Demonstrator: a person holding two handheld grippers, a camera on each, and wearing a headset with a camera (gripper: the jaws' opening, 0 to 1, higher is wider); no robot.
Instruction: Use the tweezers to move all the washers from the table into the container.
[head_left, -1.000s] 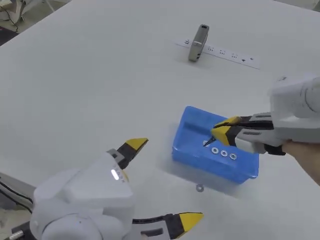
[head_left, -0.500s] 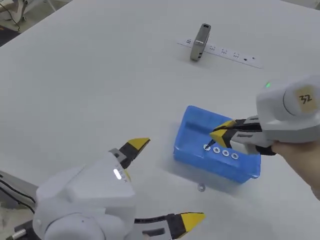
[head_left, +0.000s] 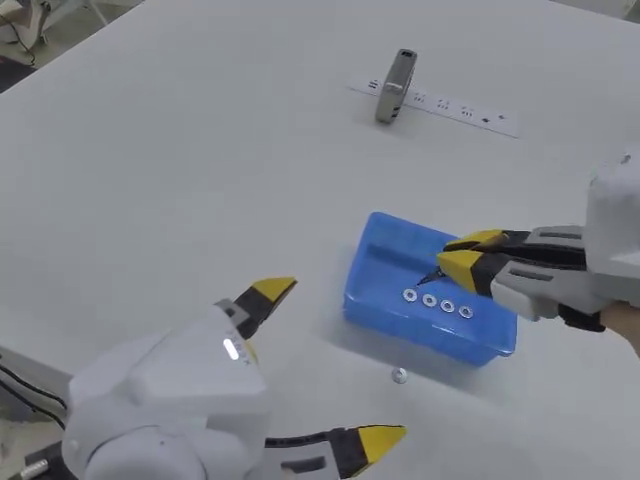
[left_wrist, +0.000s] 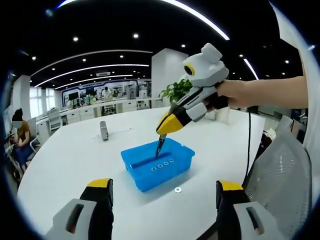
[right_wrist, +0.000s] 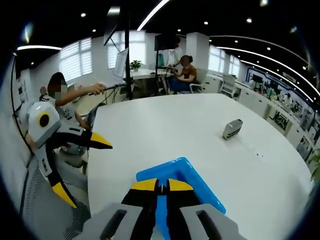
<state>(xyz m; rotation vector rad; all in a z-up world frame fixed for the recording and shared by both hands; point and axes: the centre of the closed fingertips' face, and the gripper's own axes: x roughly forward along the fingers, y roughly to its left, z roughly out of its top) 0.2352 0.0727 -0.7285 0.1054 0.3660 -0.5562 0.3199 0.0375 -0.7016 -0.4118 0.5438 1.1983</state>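
Note:
The blue container (head_left: 385, 255) sits on the white table with several washers (head_left: 437, 303) in a row inside it. One washer (head_left: 400, 376) lies on the table just in front of the container. My right gripper (head_left: 466, 256) is shut on the black tweezers (head_left: 431, 276), whose tips hang just above the row. My left gripper (head_left: 330, 365) stands open near the front left, holding nothing. In the left gripper view, the container (left_wrist: 150, 175), the loose washer (left_wrist: 178, 190) and the tweezers (left_wrist: 159, 146) lie ahead. The right gripper view has the container (right_wrist: 187, 172) below its shut jaws.
A white power strip (head_left: 445, 104) with a grey device (head_left: 396, 86) lying across it sits at the far side of the table. Seated people (right_wrist: 187, 70) and desks are beyond the table. Bare table surface (head_left: 180, 170) stretches left of the container.
The tweezers left one more washer at the left end of the row in the container. The right gripper then rose and drew back to the right. The left gripper stayed put.

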